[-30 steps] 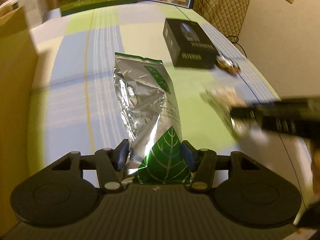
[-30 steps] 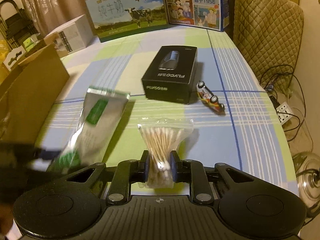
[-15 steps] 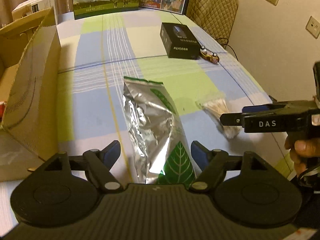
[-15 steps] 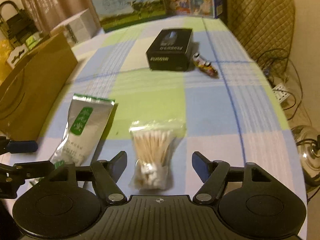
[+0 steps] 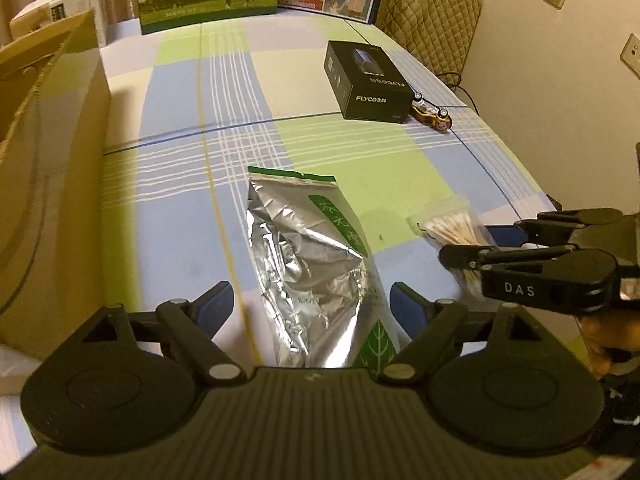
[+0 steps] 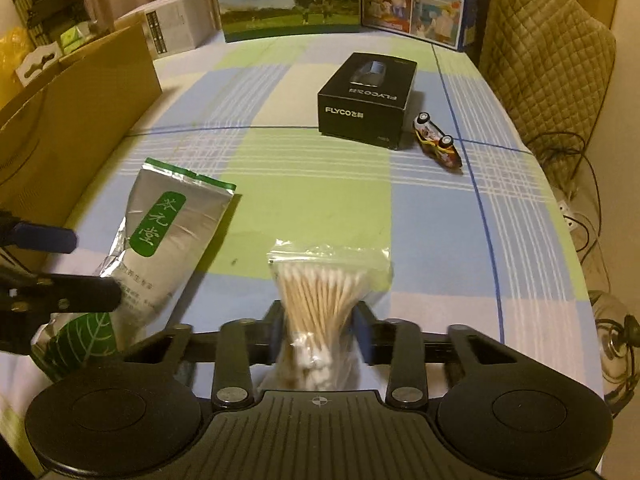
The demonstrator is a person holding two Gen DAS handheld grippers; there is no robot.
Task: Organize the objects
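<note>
left tool [image 5: 312, 300] is opening wide, its blue pads apart from the foil pouch [image 5: 308, 264] lying between them on the checked bench [image 5: 180, 208]; right tool [image 6: 319, 330] is closing on the bag of cotton swabs [image 6: 320, 292], pads already pressing its sides. only the right wrist view is showing that grip; the left view is showing the person's hand [image 5: 608, 340], and both are showing the black box [image 6: 366, 98] with the toy car [image 6: 436, 146] just beside it
</note>
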